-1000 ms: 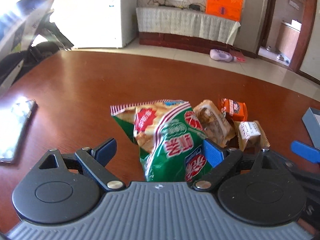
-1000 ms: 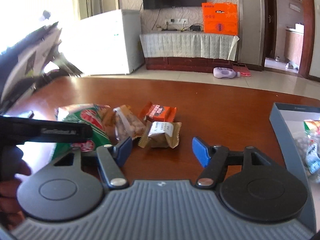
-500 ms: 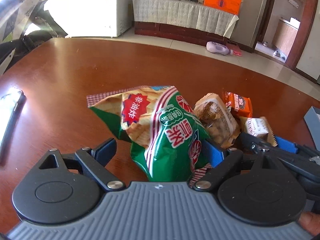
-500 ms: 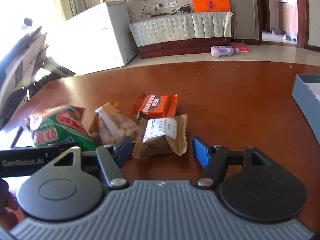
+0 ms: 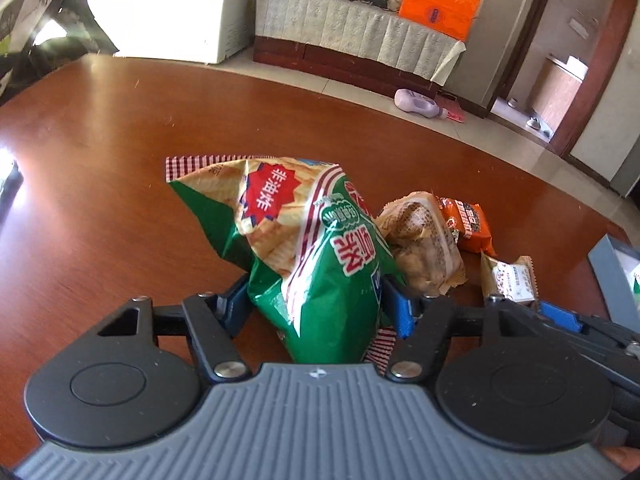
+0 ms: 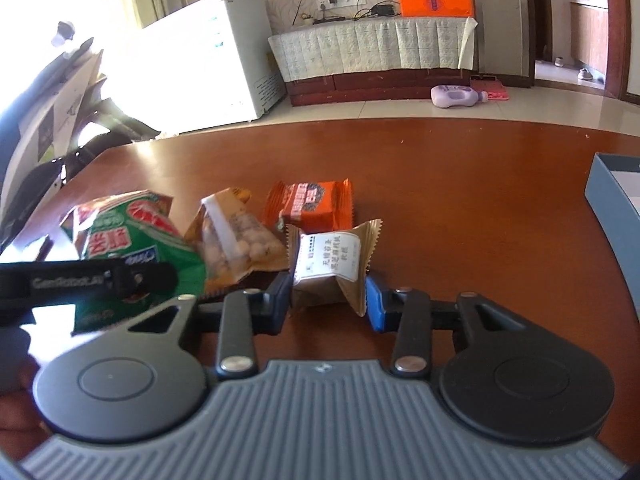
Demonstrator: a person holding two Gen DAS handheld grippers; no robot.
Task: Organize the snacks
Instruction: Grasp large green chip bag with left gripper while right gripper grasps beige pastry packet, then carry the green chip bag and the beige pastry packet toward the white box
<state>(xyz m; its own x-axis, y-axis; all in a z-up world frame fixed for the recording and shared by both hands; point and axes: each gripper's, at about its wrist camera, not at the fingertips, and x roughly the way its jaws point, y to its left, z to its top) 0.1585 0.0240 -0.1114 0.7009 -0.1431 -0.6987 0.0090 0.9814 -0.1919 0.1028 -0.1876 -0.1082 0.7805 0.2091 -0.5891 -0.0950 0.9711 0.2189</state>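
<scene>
We're closing both at once: left gripper squeezing the puffy green chip bag on the table, right gripper nipping the small brown pastry packet. Light, crinkly, crushable, so grip gently mid-body.

Strong daylight is admitted from upper left; the white chest freezer is blown out. Glare is seen on the glossy reddish-brown wooden counter. Edges are bent by fisheye; focus is sharp.

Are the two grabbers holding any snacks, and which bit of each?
Both are closing: left gripper squeezes the green chip bag at its lower end; right gripper pinches the brown packet by its near sides.
</scene>
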